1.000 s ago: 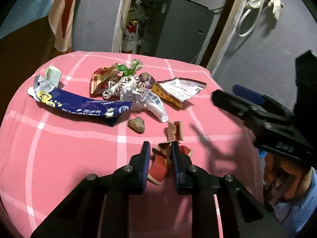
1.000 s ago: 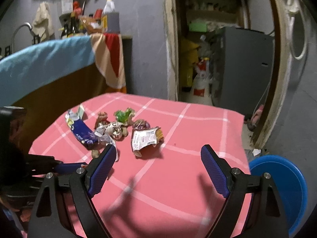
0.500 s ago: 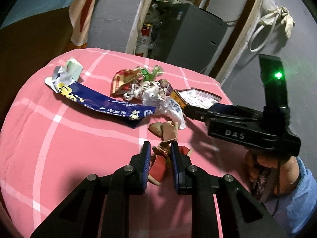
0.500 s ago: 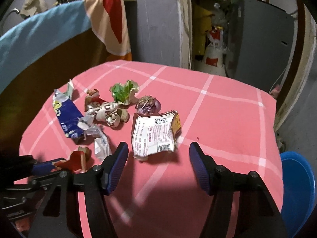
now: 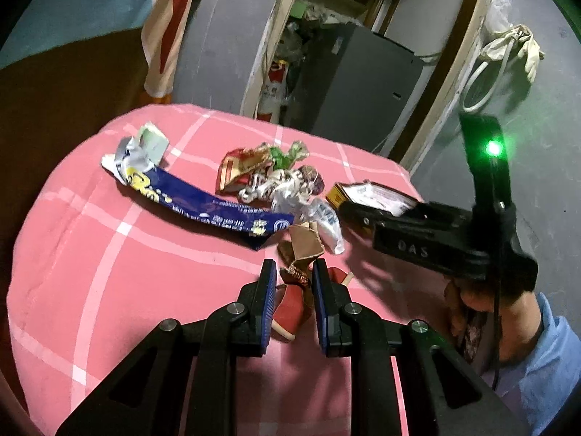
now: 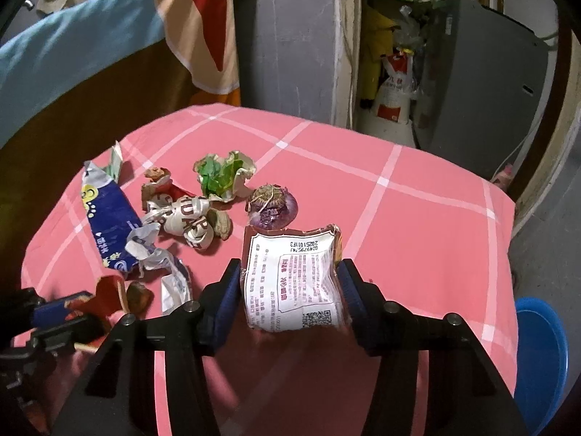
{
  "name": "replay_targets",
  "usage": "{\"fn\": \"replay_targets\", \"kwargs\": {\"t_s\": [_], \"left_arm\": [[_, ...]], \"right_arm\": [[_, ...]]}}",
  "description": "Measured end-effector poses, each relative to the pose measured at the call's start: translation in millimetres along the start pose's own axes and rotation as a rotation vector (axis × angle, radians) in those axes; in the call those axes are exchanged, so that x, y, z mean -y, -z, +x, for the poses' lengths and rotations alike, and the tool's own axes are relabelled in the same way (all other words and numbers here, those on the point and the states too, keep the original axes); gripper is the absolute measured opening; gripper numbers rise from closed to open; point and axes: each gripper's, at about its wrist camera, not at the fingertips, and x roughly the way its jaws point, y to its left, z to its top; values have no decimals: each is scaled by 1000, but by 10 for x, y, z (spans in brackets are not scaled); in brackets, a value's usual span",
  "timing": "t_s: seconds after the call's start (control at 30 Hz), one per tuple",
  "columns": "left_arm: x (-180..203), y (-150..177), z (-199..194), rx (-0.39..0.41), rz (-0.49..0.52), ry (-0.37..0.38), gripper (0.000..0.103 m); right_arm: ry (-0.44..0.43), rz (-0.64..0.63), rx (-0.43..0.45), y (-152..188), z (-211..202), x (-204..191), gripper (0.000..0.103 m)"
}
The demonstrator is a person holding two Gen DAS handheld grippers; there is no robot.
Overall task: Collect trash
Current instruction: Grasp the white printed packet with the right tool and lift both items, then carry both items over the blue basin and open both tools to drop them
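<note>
On the pink checked tablecloth (image 6: 399, 218) lies a scatter of trash. My right gripper (image 6: 290, 272) straddles a white printed snack packet (image 6: 294, 279). Its jaws are closing, and the blue pads (image 6: 232, 283) touch both side edges of the packet. My left gripper (image 5: 292, 272) is shut on a red and brown wrapper scrap (image 5: 290, 305) just above the cloth. A long blue wrapper (image 6: 109, 221), crumpled white strips (image 6: 185, 219), a green wrapper (image 6: 223, 174) and a purple onion piece (image 6: 272, 203) lie beyond.
A blue tub (image 6: 541, 348) stands on the floor past the table's right edge. A grey cabinet (image 5: 356, 83) and bags fill the doorway behind. A person's hand (image 5: 472, 298) and blue sleeve hold the right gripper at the right side of the table.
My right gripper came forward and down over the white packet, and its jaws narrowed from wide apart to the packet's sides. The left gripper kept its hold and rolled slightly.
</note>
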Motion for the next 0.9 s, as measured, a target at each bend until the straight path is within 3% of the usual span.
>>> {"fn": "replay_targets", "kwargs": {"t_s": [0.23, 0.5, 0.73, 0.9], "left_arm": [[257, -25, -157, 119, 32, 31, 17], [845, -160, -362, 328, 108, 117, 17], [1529, -251, -347, 470, 198, 197, 17], [1925, -254, -231, 490, 216, 264, 17]], "right_arm": [[-3, 43, 219, 210, -653, 111, 50], [90, 41, 530, 436, -1681, 267, 50], [203, 95, 704, 649, -2282, 561, 51], [313, 138, 760, 807, -2526, 860, 51]]}}
